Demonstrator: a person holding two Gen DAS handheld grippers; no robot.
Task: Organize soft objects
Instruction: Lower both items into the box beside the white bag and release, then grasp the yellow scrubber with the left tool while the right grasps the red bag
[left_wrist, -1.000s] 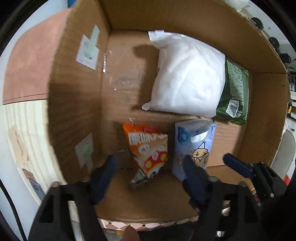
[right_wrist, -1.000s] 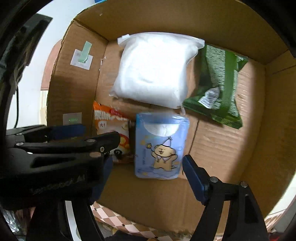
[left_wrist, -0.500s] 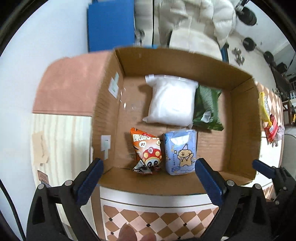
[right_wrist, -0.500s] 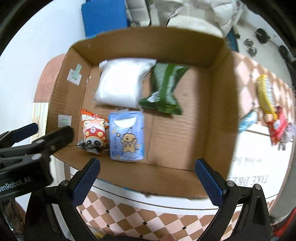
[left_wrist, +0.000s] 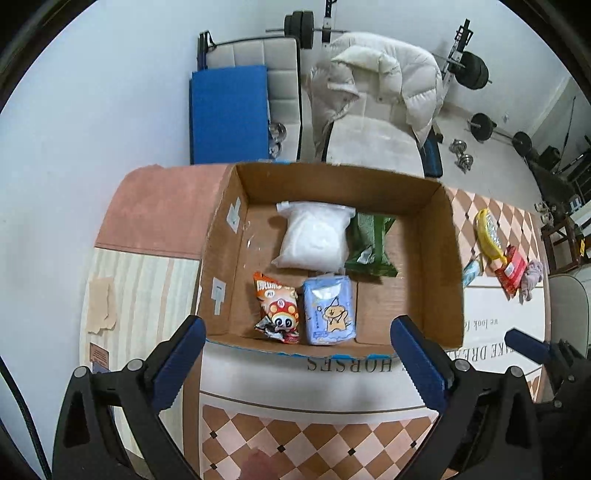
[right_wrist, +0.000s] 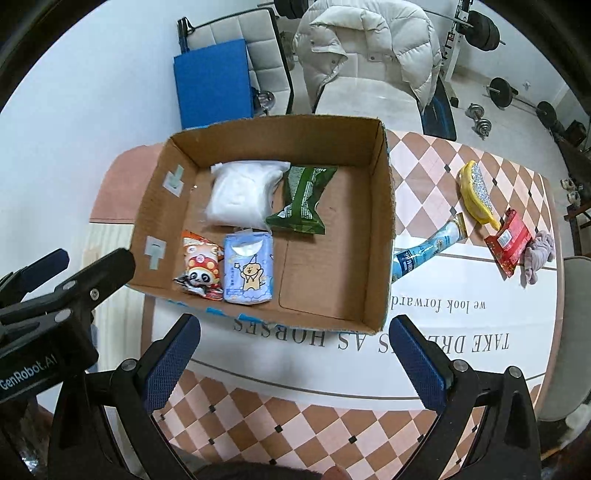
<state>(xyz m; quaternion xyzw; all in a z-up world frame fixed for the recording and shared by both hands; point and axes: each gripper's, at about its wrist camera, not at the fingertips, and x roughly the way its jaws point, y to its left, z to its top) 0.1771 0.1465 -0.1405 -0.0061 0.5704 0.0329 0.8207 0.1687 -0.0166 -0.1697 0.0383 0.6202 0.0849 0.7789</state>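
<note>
An open cardboard box (left_wrist: 441, 258) (right_wrist: 380, 229) stands on the table. In it lie a white soft pack (left_wrist: 314, 238) (right_wrist: 240, 199), a green packet (left_wrist: 369, 243) (right_wrist: 303, 203), an orange snack bag (left_wrist: 277, 306) (right_wrist: 199, 266) and a blue tissue pack (left_wrist: 330, 314) (right_wrist: 249, 269). My left gripper (left_wrist: 295, 354) is open and empty above the box's near edge. My right gripper (right_wrist: 291, 350) is open and empty, beside it on the right. On the table right of the box lie a blue tube packet (right_wrist: 428, 251), a yellow item (right_wrist: 476, 195), a red packet (right_wrist: 508, 240) and a grey cloth (right_wrist: 537, 254).
The table has a checkered cloth (right_wrist: 332, 424) with printed lettering. Behind it stand a chair with a white puffer jacket (left_wrist: 376, 96), a blue mat (left_wrist: 229, 114) and gym weights (left_wrist: 480, 125). A grey chair (right_wrist: 576, 332) is at the right.
Both grippers have pulled up and back out of the box, from just over the orange bag and tissue pack to above the table's near side. Both have opened wider.
</note>
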